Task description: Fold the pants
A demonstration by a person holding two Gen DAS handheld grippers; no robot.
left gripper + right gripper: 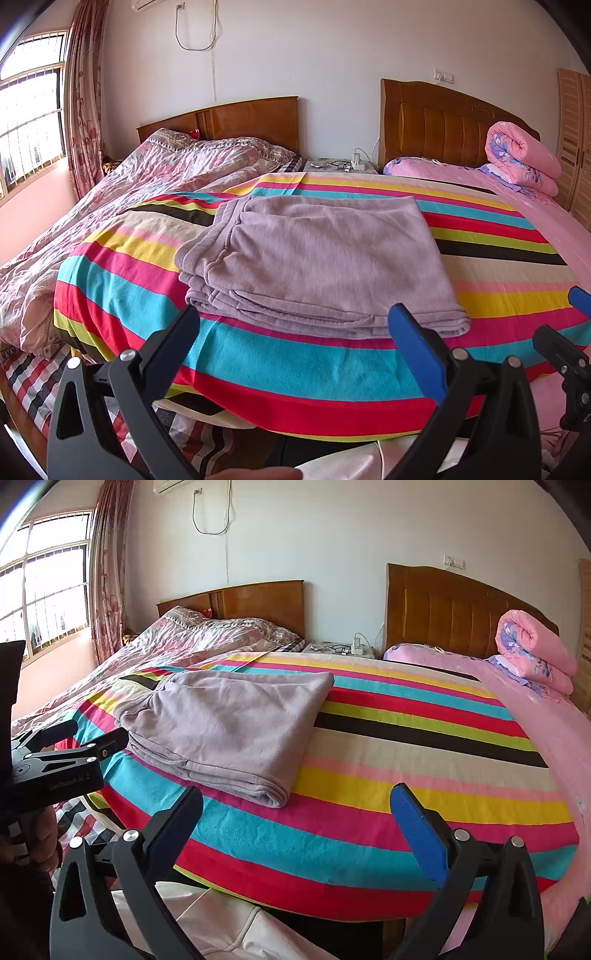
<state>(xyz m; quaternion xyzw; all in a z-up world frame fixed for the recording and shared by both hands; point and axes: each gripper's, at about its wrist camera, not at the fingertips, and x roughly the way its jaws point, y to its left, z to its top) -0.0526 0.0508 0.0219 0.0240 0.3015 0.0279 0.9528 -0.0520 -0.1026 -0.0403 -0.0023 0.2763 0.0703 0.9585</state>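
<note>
The pants (317, 258) lie folded into a thick, layered rectangle on the striped blanket (332, 376) that covers the bed, toward the bed's left side and a little back from its near edge, with the stacked fold edges facing the near-left corner. Both tools hang in the air off the near edge of the bed, apart from the cloth. The left gripper (295, 343) has its fingers spread wide with nothing between them, its tips just short of the bundle's near edge. The right gripper (297, 823) is likewise released and empty, pointing at bare stripes to the right of the pants, which sit well off to its left. A hand (35, 834) shows on the left tool's grip in the right-hand view. To my eye the folding looks essentially finished: the garment is compact, its layers fairly even, and no leg trails loose. What remains, if anything, seems a tidy-up: pressing the top layer flat or squaring the slightly splayed layers at the near-left corner. That would call for a light touch, since tugging one layer could slide the stack apart.
</note>
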